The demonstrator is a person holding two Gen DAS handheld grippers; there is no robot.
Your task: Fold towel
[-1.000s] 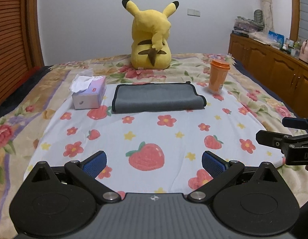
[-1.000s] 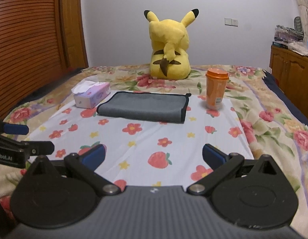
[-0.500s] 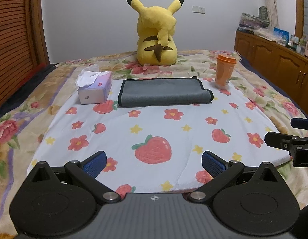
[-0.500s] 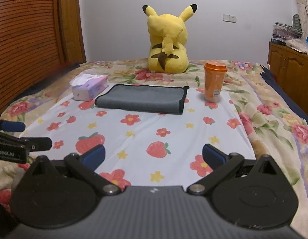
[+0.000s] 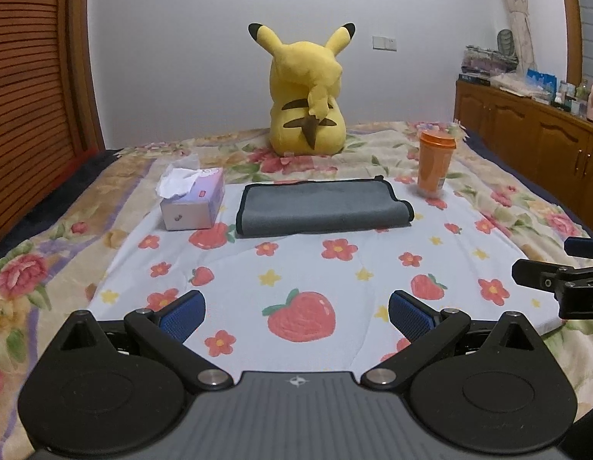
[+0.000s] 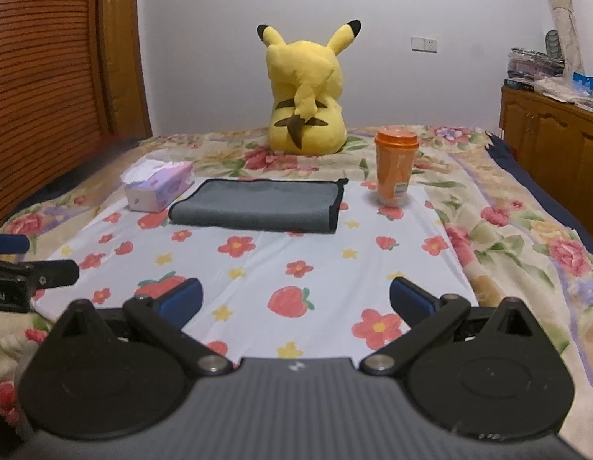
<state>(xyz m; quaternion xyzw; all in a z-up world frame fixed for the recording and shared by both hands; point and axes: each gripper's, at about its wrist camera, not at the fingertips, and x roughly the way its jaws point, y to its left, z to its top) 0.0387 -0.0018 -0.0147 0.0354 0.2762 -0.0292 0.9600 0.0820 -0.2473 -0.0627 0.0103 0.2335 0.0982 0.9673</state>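
A grey towel [image 5: 323,207] with a black hem lies folded flat on the strawberry-print sheet [image 5: 296,268], far ahead of both grippers; it also shows in the right wrist view [image 6: 258,205]. My left gripper [image 5: 296,312] is open and empty, low over the near edge of the sheet. My right gripper [image 6: 296,301] is open and empty, beside it to the right. Each gripper's tip shows at the edge of the other's view, the right gripper [image 5: 557,268] and the left gripper [image 6: 28,264].
A tissue box [image 5: 193,201] stands left of the towel. An orange cup [image 5: 434,165] stands right of it. A yellow Pikachu plush [image 5: 307,96] sits behind. A wooden cabinet [image 5: 545,130] runs along the right, a slatted wooden panel [image 5: 24,96] along the left.
Both grippers have drawn back and tilted up a little; the towel and other objects sit slightly farther away and lower in view. Both jaws stay open.
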